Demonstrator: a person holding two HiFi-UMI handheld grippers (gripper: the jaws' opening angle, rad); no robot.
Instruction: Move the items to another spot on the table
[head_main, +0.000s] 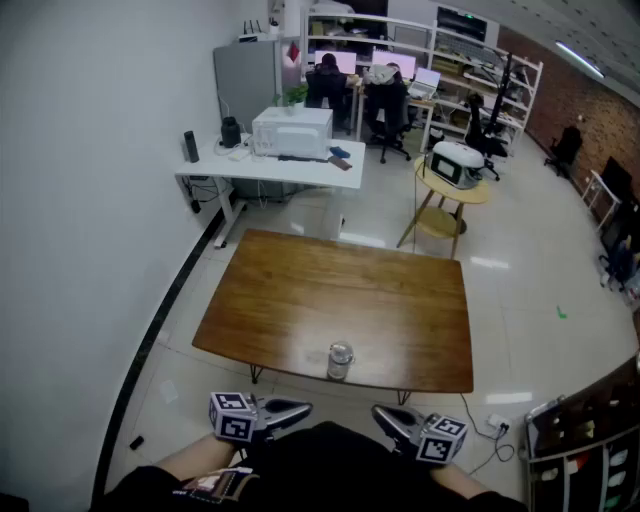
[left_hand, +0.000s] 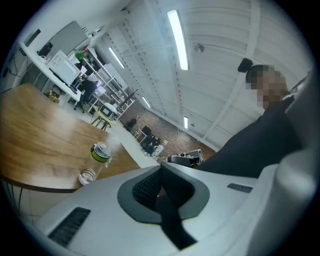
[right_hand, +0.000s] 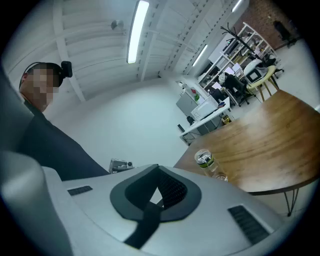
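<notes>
A clear bottle (head_main: 340, 361) with a grey lid and a green ring stands upright near the front edge of the wooden table (head_main: 300, 300). It also shows in the left gripper view as the bottle (left_hand: 98, 156) and in the right gripper view as the bottle (right_hand: 206, 162). Both grippers hang below the table's edge, close to the person's body, tips turned toward each other. My left gripper (head_main: 300, 408) (left_hand: 161, 170) is shut with nothing in it. My right gripper (head_main: 381, 412) (right_hand: 159, 172) is likewise shut and holds nothing. Neither touches the bottle.
Beyond the table stands a white desk (head_main: 270, 165) with a white box-shaped appliance, and a round yellow side table (head_main: 455, 190) carrying another appliance. People sit at desks at the back. A cable and plug block (head_main: 496, 424) lie on the floor at the front right, by a dark shelf (head_main: 585, 445).
</notes>
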